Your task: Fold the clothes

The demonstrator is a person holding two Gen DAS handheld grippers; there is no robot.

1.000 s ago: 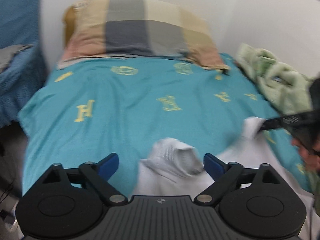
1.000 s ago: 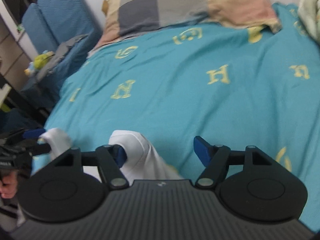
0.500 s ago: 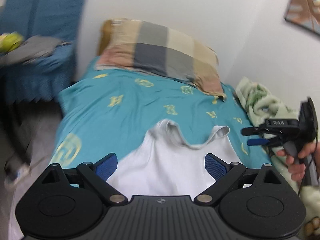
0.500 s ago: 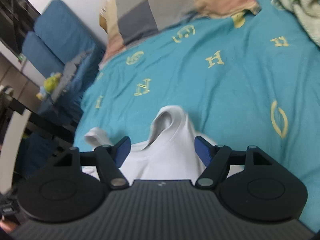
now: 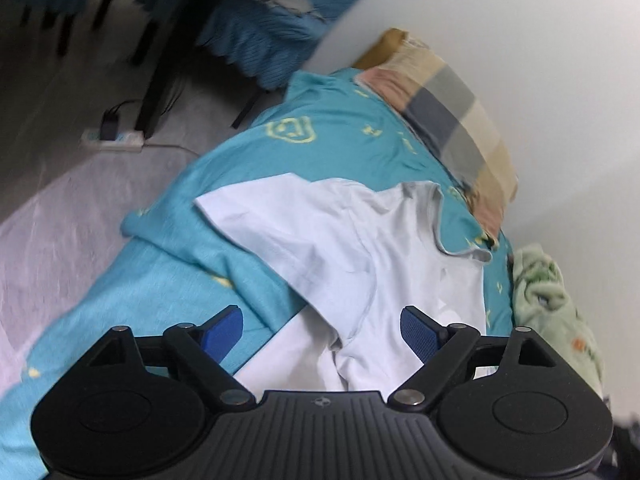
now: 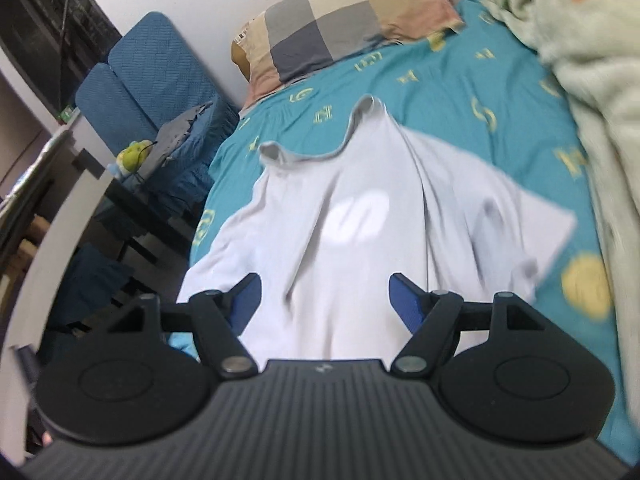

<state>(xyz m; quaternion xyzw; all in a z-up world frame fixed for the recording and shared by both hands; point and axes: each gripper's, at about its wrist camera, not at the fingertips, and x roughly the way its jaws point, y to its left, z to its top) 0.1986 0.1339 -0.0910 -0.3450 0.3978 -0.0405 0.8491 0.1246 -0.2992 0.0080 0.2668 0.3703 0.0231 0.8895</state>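
A white T-shirt lies spread on the teal bedsheet, collar toward the pillow, one sleeve reaching the bed's left edge. My left gripper hovers above the shirt's left side near the armpit; its jaws are closing but stand wide, and the blue pads do not press the cloth. In the right wrist view the same shirt lies wrinkled, its collar far from me. My right gripper stands open over the shirt's lower middle, nothing gripped.
A checked pillow lies at the head of the bed. A pale green fleece blanket is heaped along the right side by the wall. Blue folding chairs and a dark table stand left of the bed; a power strip lies on the floor.
Both grippers have let go of the shirt's shoulders and drawn back toward the hem. The shirt now lies spread flat. My left gripper swung to the bed's left side and rolled.
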